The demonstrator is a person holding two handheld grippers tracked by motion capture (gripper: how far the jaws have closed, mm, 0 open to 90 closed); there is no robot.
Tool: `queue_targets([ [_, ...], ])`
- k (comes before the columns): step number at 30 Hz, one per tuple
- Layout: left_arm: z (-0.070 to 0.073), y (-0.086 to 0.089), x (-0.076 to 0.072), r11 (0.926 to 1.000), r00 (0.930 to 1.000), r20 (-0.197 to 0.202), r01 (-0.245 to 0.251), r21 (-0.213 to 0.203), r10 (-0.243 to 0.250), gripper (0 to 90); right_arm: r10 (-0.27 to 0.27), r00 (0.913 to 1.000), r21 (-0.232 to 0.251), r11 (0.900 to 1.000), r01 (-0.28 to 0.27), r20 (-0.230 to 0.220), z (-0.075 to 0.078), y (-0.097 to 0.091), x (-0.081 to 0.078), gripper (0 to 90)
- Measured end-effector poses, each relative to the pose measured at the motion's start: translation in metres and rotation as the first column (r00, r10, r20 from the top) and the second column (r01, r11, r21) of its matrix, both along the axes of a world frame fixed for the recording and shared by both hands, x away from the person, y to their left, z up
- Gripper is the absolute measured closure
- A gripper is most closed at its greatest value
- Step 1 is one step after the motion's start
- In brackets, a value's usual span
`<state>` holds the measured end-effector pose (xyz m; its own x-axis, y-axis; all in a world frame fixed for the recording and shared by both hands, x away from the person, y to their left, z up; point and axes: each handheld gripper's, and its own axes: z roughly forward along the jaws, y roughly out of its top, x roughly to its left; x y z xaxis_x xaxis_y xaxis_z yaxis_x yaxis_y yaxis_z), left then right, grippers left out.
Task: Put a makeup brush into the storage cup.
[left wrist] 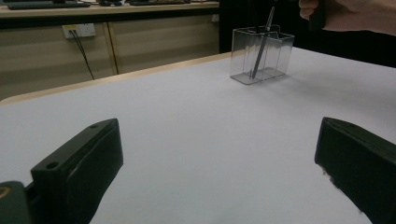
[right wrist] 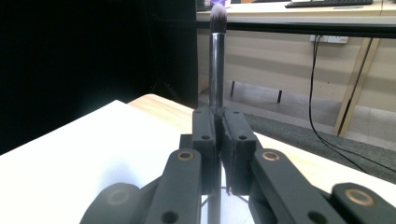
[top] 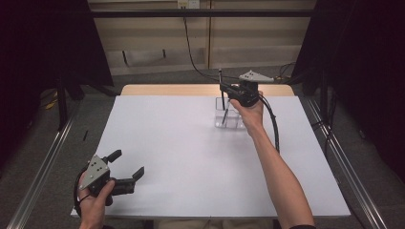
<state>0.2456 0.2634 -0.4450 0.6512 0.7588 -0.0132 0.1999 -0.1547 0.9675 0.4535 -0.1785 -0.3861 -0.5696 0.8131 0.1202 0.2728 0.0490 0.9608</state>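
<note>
The right gripper (top: 223, 88) sits at the far side of the table (top: 191, 143) in the high view, its jaws pressed together on a thin dark brush (top: 221, 90) that stands upright. The lower end of the brush reaches down into a clear box (top: 228, 114) with compartments, which stands on the white tabletop near the far edge, right of centre. The hand holding this gripper is just above and beside the box, and a black cable loops down along the forearm. At the near left corner, the left gripper (top: 128, 167) rests low over the table with its jaws spread apart and nothing between them, well apart from the box.

In the left gripper view, the two black jaws rise from the bottom corners, wide apart, with bare white tabletop between them. Farther off stands the clear box (left wrist: 261, 55) with the brush (left wrist: 262, 44) leaning inside it, its lower tip near the floor of the box. The other hand (left wrist: 345, 16) is at the top right, above the box.

In the right gripper view, the jaws are clamped on the brush (right wrist: 216, 65), whose shiny handle rises straight up between them to a soft dark tuft at the top. The table edge and a pale wall with a socket lie beyond.
</note>
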Motion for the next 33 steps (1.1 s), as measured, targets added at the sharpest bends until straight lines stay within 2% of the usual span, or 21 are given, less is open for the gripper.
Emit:
queue_targets([
  [33, 0.000, 0.001, 0.000, 1.0000, 1.0000, 0.001, 0.000, 0.001, 0.000, 1.0, -0.001, 0.9996, -0.013, 0.9999, 0.001, -0.027, -0.020, -0.001, -0.008, 84.6],
])
